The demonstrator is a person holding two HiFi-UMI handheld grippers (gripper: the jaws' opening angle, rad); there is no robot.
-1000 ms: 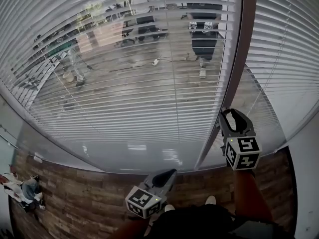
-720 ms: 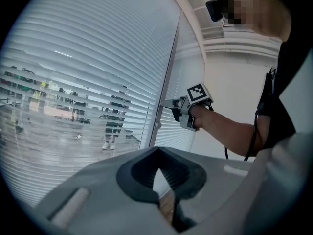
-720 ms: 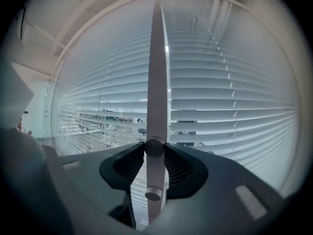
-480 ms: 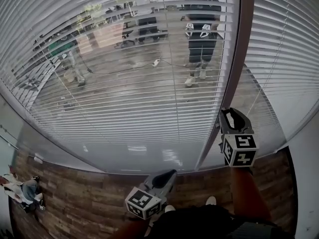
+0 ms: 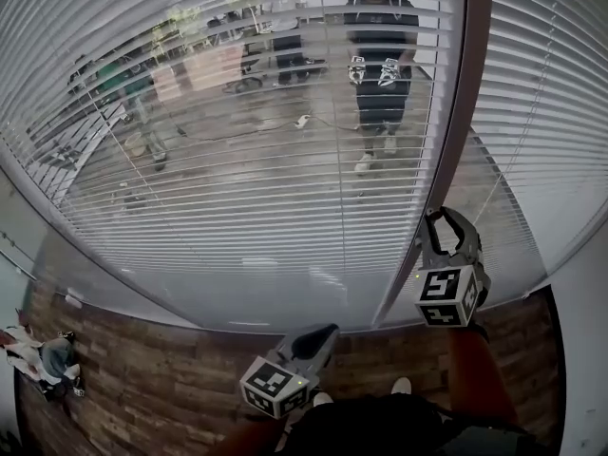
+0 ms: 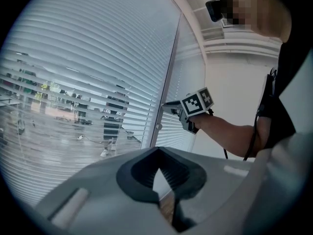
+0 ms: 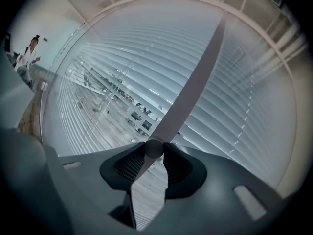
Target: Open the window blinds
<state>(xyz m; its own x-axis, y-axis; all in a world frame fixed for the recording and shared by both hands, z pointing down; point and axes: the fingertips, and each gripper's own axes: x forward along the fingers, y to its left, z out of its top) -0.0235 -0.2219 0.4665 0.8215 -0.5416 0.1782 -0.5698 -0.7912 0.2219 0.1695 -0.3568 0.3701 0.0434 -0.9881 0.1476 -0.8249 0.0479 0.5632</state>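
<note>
Both jaws of the right claw (image 7: 154, 150) pinch the wand's (image 7: 195, 77) end.

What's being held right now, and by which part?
Right gripper pinches the small round knob on the window frame, by its sides. Left gripper holds nothing.
</note>
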